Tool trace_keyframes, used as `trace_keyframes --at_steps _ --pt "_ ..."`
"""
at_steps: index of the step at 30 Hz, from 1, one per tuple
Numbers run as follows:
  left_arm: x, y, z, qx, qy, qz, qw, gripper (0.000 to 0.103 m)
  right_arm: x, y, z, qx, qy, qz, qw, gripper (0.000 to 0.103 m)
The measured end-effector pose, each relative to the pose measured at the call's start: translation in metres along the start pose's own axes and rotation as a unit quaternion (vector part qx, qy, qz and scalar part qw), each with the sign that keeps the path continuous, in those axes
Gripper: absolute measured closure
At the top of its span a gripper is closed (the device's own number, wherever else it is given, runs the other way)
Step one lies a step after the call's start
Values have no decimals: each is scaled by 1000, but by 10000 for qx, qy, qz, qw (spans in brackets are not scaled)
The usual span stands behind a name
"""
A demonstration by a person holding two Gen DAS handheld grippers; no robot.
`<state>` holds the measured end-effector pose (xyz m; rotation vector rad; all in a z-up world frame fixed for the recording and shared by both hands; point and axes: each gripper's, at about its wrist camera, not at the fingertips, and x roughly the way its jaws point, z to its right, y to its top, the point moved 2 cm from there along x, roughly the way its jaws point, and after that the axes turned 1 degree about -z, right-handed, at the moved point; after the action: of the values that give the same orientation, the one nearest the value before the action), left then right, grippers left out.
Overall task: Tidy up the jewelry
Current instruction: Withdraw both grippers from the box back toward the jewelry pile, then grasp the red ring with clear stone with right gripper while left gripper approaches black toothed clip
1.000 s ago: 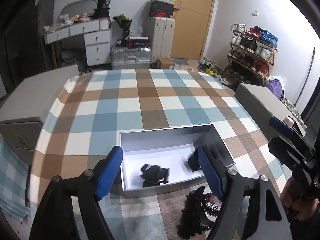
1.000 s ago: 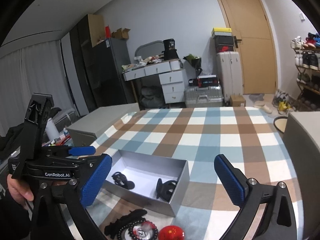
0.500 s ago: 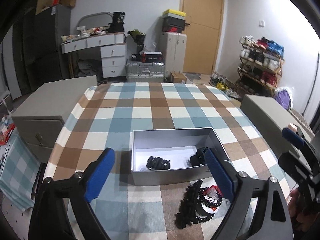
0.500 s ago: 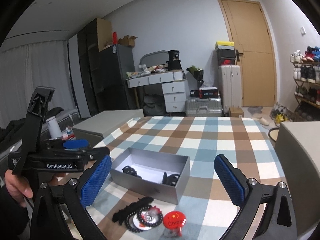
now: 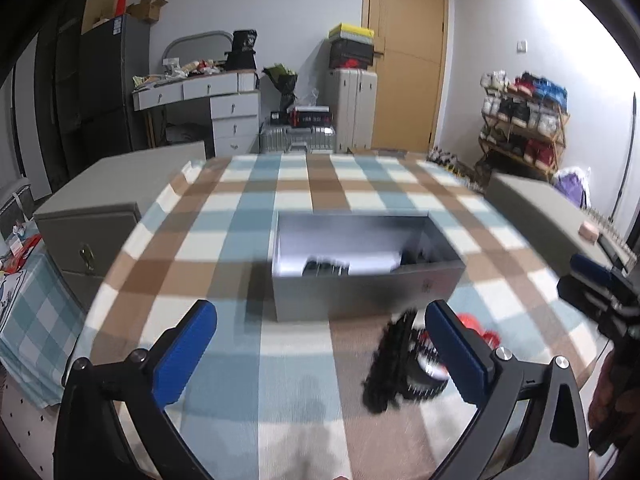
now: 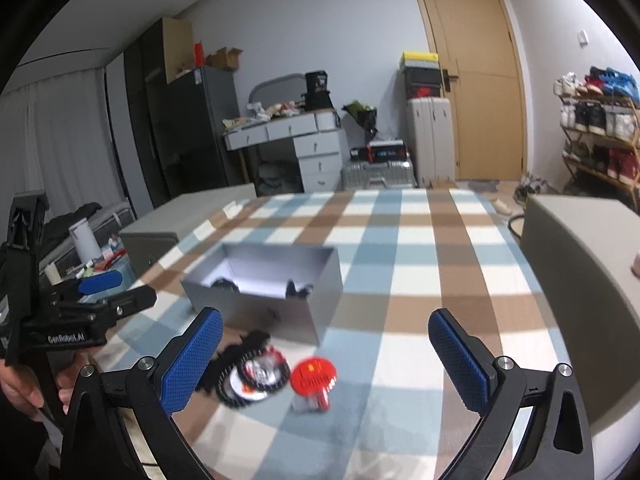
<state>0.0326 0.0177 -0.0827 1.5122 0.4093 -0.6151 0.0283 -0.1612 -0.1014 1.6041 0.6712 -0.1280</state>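
Left wrist view: the left claw [image 5: 320, 344] points down at the checked bench [image 5: 280, 184], its blue pads spread wide and the jaws opening, with only bare cloth between them. A black hair claw clip [image 5: 390, 364] lies just inside the right-hand pad at about 4 o'clock, touching a black beaded bracelet [image 5: 424, 380] that the pad partly hides; a red badge [image 5: 470, 322] shows just past that pad. The open grey box [image 5: 360, 288] sits straight ahead at 12 o'clock, near the pads, with dark pieces inside – too blurred to name.

Right wrist view: the right claw [image 6: 326, 350] is also wide open and holds nothing. The round red badge [image 6: 313, 374] lies between its pads, a little left of centre, and the bracelet [image 6: 254, 376] with the clip [image 6: 240, 346] sits close to the left-hand pad at 9 o'clock. The box [image 6: 276, 312] stands beyond at 11 o'clock. At 9 o'clock a hand [image 6: 20, 388] grips the handle of the left tool; the right tool appears at 3 o'clock in the left view.
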Motion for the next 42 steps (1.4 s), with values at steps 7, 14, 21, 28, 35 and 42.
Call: trace_keyframes --at_steps 7,14,21,28,35,42 --pt "5 -18 0 -94 -35 -319 9994 1 10 -32 6 -26 -58 -447 9990 0" --pt "10 -26 -1 -200 -79 -573 9981 1 30 -51 3 -70 -30 -816 9966 1" --pt "9 -30 -2 -127 -23 -608 9981 1 43 -57 -6 -236 168 -964 9949 18" --pt "12 -30 -7 -169 -38 -698 9974 1 50 -58 -9 -240 427 -1087 9929 33" --pt "15 -27 -10 -220 -111 -753 9969 1 57 -61 -7 -200 483 -1250 9908 53" --pt "20 -25 -12 -226 -232 -862 9957 1 58 -61 -2 -119 534 -1273 9903 75"
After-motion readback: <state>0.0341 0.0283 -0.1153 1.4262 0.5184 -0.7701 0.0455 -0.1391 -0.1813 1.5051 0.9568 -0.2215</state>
